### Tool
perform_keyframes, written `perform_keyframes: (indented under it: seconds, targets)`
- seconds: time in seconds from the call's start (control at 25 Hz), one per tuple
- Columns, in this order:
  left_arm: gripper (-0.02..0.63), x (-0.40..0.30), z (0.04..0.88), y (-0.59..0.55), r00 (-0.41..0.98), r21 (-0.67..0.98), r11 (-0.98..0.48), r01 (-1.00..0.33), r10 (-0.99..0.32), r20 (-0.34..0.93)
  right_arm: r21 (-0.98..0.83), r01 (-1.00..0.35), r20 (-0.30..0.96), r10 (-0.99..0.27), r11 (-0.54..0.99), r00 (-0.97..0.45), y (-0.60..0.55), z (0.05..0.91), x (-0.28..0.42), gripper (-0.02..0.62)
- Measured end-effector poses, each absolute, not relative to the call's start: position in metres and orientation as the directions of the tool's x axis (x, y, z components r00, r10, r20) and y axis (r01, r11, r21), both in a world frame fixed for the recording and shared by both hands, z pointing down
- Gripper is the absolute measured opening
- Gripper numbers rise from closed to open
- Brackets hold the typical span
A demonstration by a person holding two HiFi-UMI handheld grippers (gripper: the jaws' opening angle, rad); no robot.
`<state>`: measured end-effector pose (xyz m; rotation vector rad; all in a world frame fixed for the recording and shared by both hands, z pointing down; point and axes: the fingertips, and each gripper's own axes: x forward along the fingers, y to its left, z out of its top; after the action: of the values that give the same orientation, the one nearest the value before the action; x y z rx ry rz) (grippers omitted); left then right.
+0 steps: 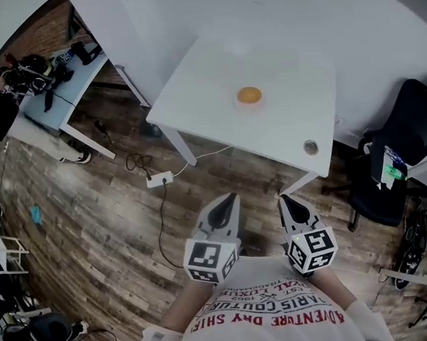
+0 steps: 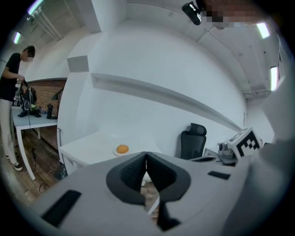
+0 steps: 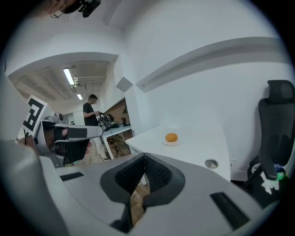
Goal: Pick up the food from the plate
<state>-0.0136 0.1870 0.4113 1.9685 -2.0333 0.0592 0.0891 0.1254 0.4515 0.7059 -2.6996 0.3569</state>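
Note:
An orange round piece of food (image 1: 249, 95) lies on a small white plate (image 1: 249, 102) on a white table (image 1: 217, 122). In the left gripper view the food (image 2: 122, 149) is far ahead on the table, and in the right gripper view the food (image 3: 171, 137) on its plate (image 3: 171, 143) is also far off. My left gripper (image 1: 232, 196) and right gripper (image 1: 282, 197) hang side by side over the wooden floor, short of the table's near edge. Both are shut with nothing between the jaws (image 2: 146, 153) (image 3: 144, 155).
A black office chair (image 1: 391, 161) stands right of the table. A cable hole (image 1: 311, 147) sits near the table's right corner. Cables and a power strip (image 1: 159, 180) lie on the floor by the table's left legs. A person (image 2: 10, 99) works at another desk (image 1: 55, 97) far left.

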Motion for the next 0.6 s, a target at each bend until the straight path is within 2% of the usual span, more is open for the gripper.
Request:
perform_keyframes:
  seconds: [0.28,0.6]
  targets:
    - [0.008,-0.109,0.389,0.137,0.068,0.174,-0.027,-0.984,-0.969,0.236,-0.15,-0.559,0.369,-0.478,0.816,-0.797,0.087,0.433,-0.001,0.014]
    - [0.008,-0.155,0.391,0.076,0.141,0.19,-0.095,-0.977,-0.959,0.245,-0.14,-0.636,0.402,-0.543,0.759,-0.737,0.035,0.439,-0.032,0.014]
